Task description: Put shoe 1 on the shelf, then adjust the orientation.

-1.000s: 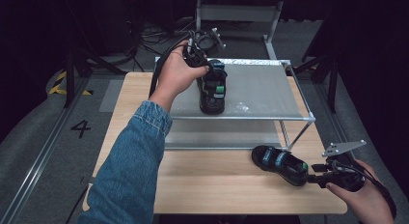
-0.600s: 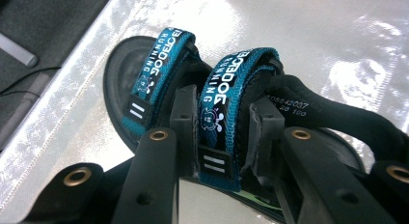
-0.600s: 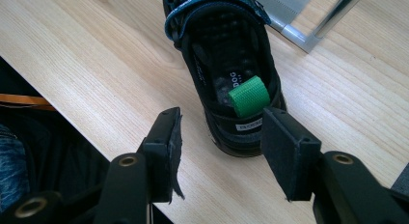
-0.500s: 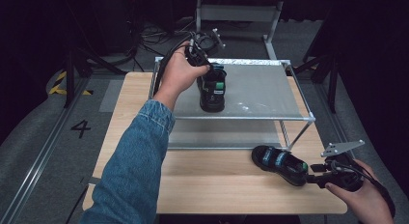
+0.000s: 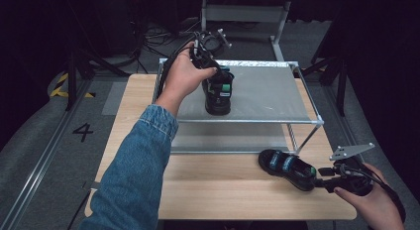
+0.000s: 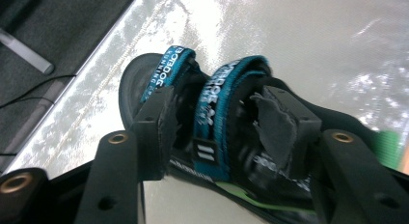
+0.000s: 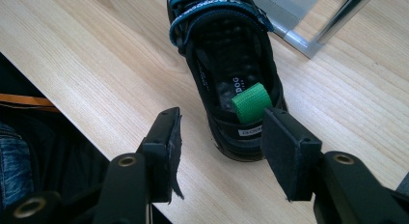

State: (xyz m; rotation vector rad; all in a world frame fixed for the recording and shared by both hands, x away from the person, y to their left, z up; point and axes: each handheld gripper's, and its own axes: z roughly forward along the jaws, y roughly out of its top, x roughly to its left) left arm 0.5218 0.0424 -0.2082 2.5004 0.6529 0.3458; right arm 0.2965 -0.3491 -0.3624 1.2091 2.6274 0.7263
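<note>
At the near right of the counter (image 5: 148, 190), the right gripper (image 5: 329, 171) holds its fingers spread just behind the heel of a black sandal (image 5: 287, 168), not touching it. Farther back, on the shelf (image 5: 267, 93), the left gripper (image 5: 210, 71) has just been opening, its fingers now apart on either side of the second sandal's (image 5: 218, 93) blue straps.
</note>
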